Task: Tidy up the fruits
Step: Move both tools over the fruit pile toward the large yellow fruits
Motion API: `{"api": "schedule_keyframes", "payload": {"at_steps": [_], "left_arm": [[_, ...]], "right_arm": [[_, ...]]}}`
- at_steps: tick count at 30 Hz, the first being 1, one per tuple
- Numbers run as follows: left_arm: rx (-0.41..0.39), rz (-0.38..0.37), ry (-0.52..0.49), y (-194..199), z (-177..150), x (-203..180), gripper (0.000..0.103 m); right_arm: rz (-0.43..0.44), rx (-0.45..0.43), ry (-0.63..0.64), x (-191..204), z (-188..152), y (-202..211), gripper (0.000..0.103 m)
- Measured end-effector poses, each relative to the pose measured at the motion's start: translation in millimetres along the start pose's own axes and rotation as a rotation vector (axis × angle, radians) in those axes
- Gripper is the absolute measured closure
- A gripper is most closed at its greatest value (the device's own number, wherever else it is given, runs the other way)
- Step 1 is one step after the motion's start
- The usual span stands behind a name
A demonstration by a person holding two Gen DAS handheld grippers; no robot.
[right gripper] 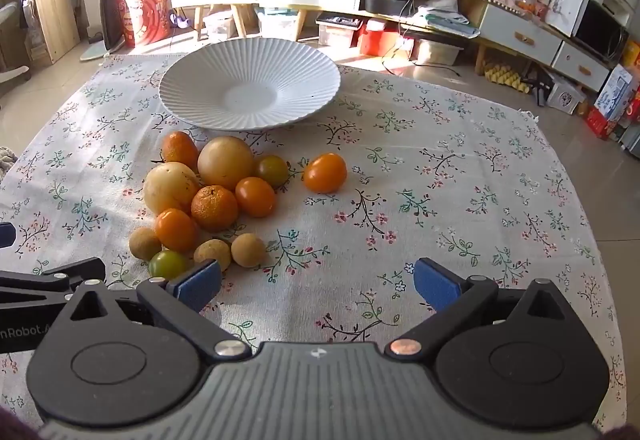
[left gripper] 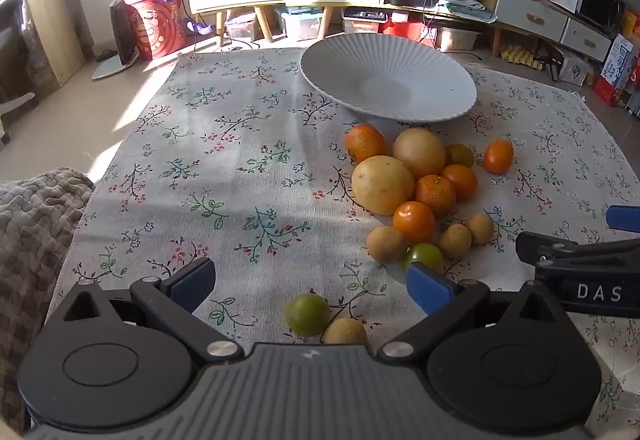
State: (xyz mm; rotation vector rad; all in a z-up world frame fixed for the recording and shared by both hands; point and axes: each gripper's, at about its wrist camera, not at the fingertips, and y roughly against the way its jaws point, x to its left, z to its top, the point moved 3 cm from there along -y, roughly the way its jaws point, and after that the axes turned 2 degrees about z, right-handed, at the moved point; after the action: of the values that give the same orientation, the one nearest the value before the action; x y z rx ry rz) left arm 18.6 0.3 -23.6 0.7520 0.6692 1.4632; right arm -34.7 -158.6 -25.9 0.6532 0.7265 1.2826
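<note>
Your left gripper [left gripper: 310,286]: jaws wide apart, empty.
Your right gripper [right gripper: 318,286]: jaws wide apart, empty.
Orange, yellow and green fruits [right gripper: 212,196]: clustered mid-surface on the floral cloth [right gripper: 440,200].
White ribbed ceramic plate [right gripper: 250,92]: bare, near the surface's far edge.

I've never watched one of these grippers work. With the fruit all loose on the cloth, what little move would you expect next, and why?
Probably the left gripper dips onto the green fruit lying between its open fingers and closes. The white plate is empty, every fruit lies on the cloth, and that one is closest. The right gripper is open over bare cloth.
</note>
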Motion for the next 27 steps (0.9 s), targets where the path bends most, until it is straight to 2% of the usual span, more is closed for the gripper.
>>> {"api": "schedule_keyframes", "payload": {"at_steps": [27], "left_arm": [[-0.001, 0.012, 0.006, -1.8, 1.4, 3.3, 0.007]], "right_arm": [[0.002, -0.001, 0.006, 2.5, -1.2, 0.9, 0.0]]}}
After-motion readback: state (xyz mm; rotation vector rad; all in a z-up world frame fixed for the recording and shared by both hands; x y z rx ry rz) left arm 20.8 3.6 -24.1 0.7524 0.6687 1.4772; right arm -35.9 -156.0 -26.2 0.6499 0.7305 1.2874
